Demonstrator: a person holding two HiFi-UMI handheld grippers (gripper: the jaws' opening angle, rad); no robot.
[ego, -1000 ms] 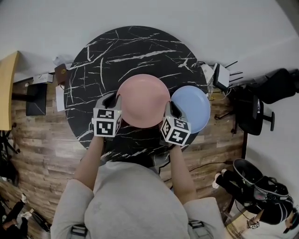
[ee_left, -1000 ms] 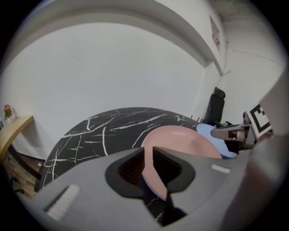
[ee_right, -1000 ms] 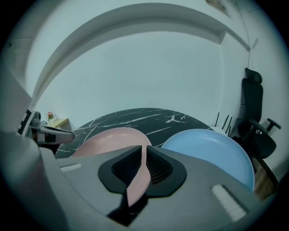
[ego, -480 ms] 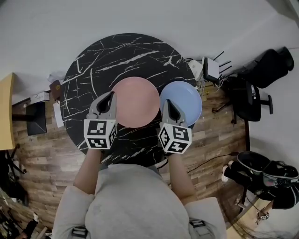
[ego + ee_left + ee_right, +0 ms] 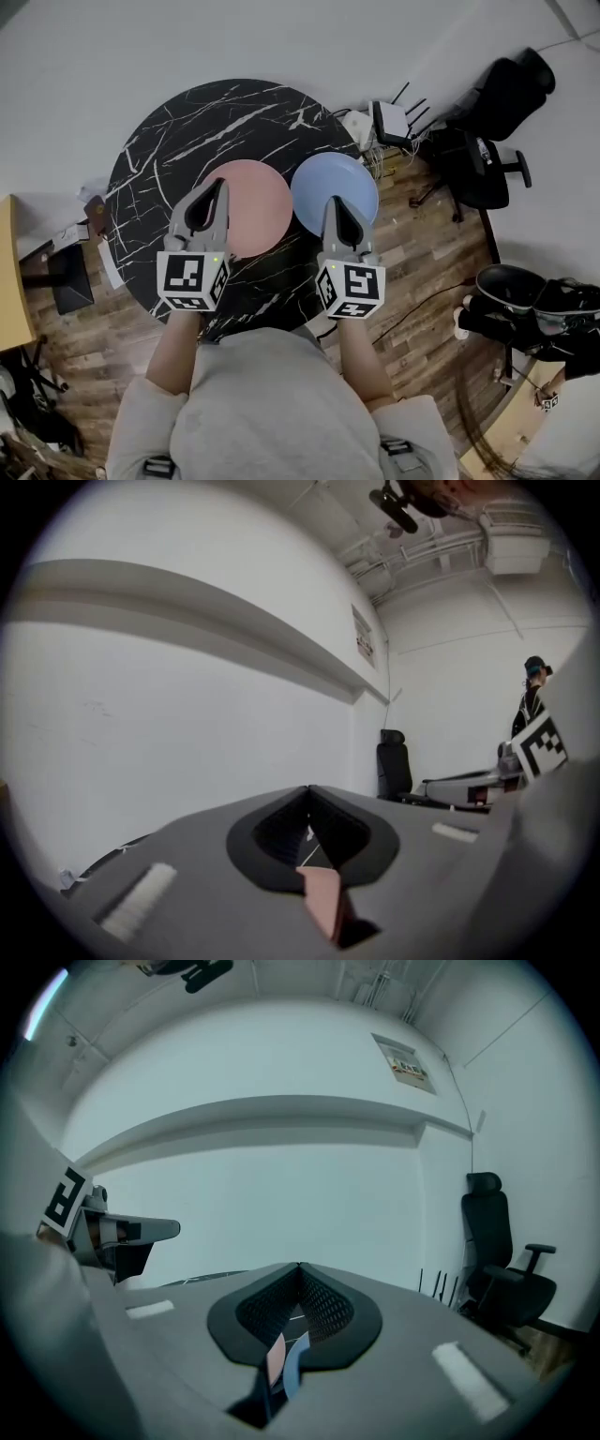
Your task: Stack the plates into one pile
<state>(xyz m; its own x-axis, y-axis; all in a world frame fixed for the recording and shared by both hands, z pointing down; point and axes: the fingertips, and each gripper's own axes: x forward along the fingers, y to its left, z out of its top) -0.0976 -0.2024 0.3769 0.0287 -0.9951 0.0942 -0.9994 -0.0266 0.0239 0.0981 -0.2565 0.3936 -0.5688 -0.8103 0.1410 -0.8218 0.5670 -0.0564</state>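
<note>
A pink plate (image 5: 255, 211) and a blue plate (image 5: 343, 184) lie side by side on the round black marble table (image 5: 216, 122), the blue one at its right edge. My left gripper (image 5: 221, 182) hovers over the pink plate's left rim, shut and empty. My right gripper (image 5: 333, 200) hovers over the blue plate's near-left rim, also shut and empty. In the left gripper view the jaws (image 5: 308, 787) meet at a point, with a sliver of pink plate (image 5: 323, 902) below. The right gripper view shows closed jaws (image 5: 299, 1265) with slivers of pink (image 5: 275, 1361) and blue (image 5: 293, 1365).
A black office chair (image 5: 478, 159) and a router (image 5: 389, 120) stand just right of the table. Dark bags (image 5: 534, 309) lie on the wooden floor at the right. A yellow desk edge (image 5: 7, 272) and boxes sit at the left. A white wall lies beyond the table.
Both grippers have risen and drawn back from the pink plate's sides, and their jaws have closed. The plates have not moved on the table; the view has shifted.
</note>
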